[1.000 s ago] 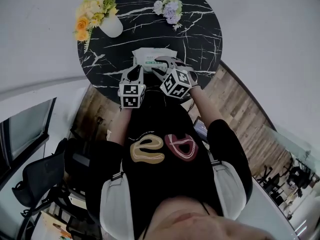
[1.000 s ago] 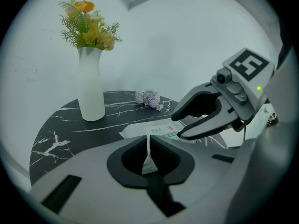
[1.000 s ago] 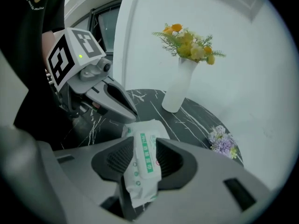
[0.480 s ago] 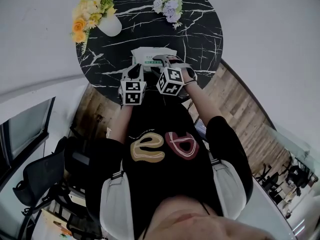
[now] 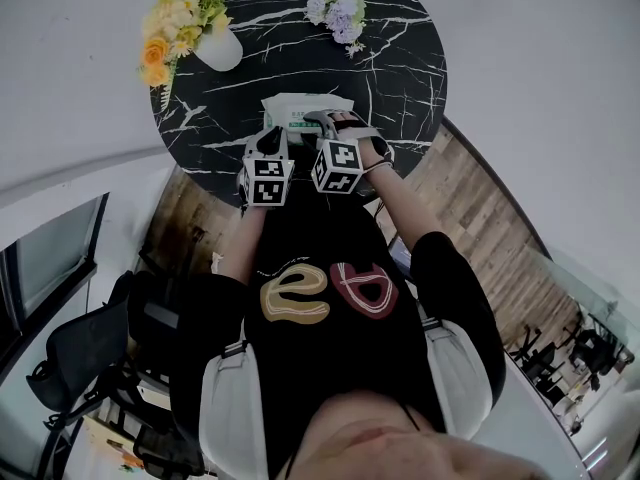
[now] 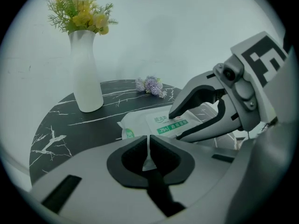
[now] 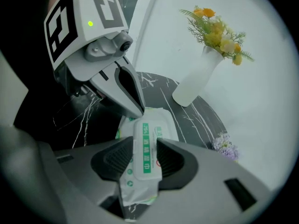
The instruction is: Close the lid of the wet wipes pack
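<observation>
Right gripper [image 7: 144, 158] has dropped over wipes pack [image 7: 154, 122] (vase [image 7: 196, 78] well apart).

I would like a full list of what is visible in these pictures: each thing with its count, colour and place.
table: one, round, black marble with white veins, centre top of head view.
wet wipes pack: one, white with green label, near edge of the table.
vase: one, white, far left of the table.
yellow and orange flowers: one bunch, in the vase.
purple flowers: one small bunch, lying on the far side of the table.
office chair: one, black, lower left.
left gripper: one, grey, shut on the pack's edge.
right gripper: one, grey, open over the pack.
</observation>
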Action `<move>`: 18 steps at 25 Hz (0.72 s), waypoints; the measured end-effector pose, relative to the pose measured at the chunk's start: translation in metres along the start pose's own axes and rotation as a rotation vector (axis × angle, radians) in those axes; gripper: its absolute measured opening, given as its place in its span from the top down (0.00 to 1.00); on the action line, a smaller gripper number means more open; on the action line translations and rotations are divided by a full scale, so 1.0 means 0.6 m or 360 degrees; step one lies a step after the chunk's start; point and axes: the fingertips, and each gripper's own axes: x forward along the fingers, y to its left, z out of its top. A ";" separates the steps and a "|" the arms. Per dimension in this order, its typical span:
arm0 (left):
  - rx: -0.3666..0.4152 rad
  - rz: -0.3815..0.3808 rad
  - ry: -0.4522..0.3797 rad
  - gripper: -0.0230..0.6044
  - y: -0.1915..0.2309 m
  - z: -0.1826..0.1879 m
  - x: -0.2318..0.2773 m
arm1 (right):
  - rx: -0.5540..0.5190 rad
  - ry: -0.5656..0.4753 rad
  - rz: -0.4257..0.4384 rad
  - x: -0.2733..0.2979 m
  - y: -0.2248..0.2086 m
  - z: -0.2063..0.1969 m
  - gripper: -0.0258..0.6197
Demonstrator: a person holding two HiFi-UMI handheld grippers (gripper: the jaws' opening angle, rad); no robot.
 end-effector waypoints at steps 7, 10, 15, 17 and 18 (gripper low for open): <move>0.0099 0.0015 -0.0003 0.92 -0.001 -0.001 0.003 | 0.0009 0.0004 -0.0007 0.005 0.000 -0.002 0.71; 0.0138 0.0019 -0.0008 0.92 -0.002 0.000 0.004 | 0.0061 -0.0004 0.0028 0.007 -0.002 -0.004 0.71; 0.0199 0.0002 -0.0013 0.92 -0.004 0.001 0.004 | 0.0145 0.0013 0.0157 0.007 -0.005 -0.003 0.72; 0.0227 0.0001 -0.0012 0.92 -0.004 0.000 0.004 | 0.0165 0.0020 0.0211 0.008 -0.006 -0.003 0.72; 0.0229 0.0000 -0.0011 0.92 -0.004 0.000 0.005 | 0.0176 0.0021 0.0233 0.008 -0.007 -0.003 0.72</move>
